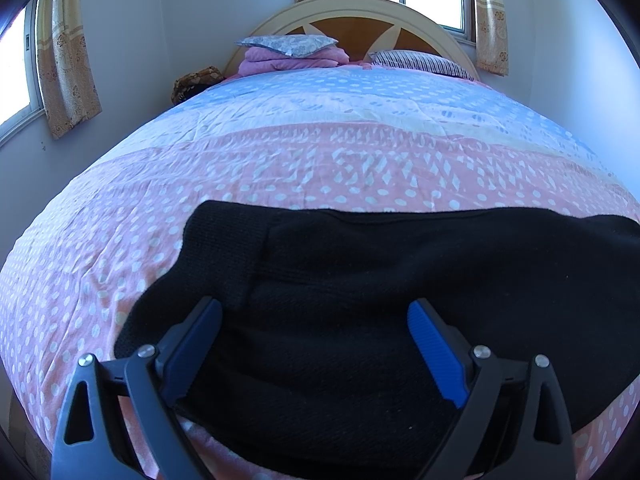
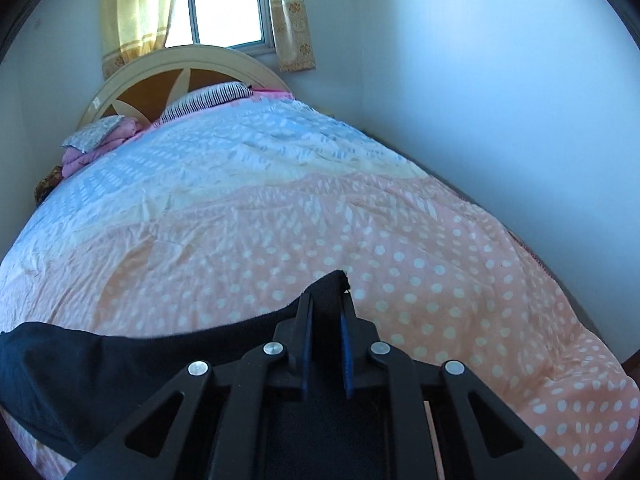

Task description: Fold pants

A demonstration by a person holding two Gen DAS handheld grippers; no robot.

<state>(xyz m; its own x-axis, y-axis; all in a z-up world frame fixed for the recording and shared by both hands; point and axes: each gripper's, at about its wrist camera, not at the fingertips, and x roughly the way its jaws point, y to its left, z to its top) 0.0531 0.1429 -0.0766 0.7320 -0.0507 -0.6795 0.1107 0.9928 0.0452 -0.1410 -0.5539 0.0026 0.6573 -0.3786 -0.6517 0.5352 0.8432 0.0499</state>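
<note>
Where the black pants (image 1: 360,300) lie, they fill the lower half of the left wrist view, spread flat across the near part of the bed on a pink bedspread (image 1: 280,168) with white dots; their far edge runs as a nearly straight line across the middle of the frame, and a ribbed cuff or band sits at the garment's upper left corner; beyond that edge the bedspread stretches bare toward the top of the frame, turning pale blue before the pillows (image 1: 286,44) and the arched headboard (image 1: 352,12); a wall closes the bed's left side, with a curtained window (image 1: 16,72) at the upper left. Seen from the right wrist, the pants (image 2: 100,368) trail off to the lower left, while open dotted bedspread (image 2: 460,300) fills the centre and right as far as the bed's right edge, which runs diagonally along the wall (image 2: 500,100) at the right of the frame. The left gripper (image 1: 316,340) stands wide apart over the fabric, its blue pads (image 1: 436,352) holding nothing; whether the fingertips touch the cloth I cannot tell. The right gripper (image 2: 326,312) is nearly closed, pinching a corner of the pants whose tip pokes up just past the fingertips at lower centre.
</note>
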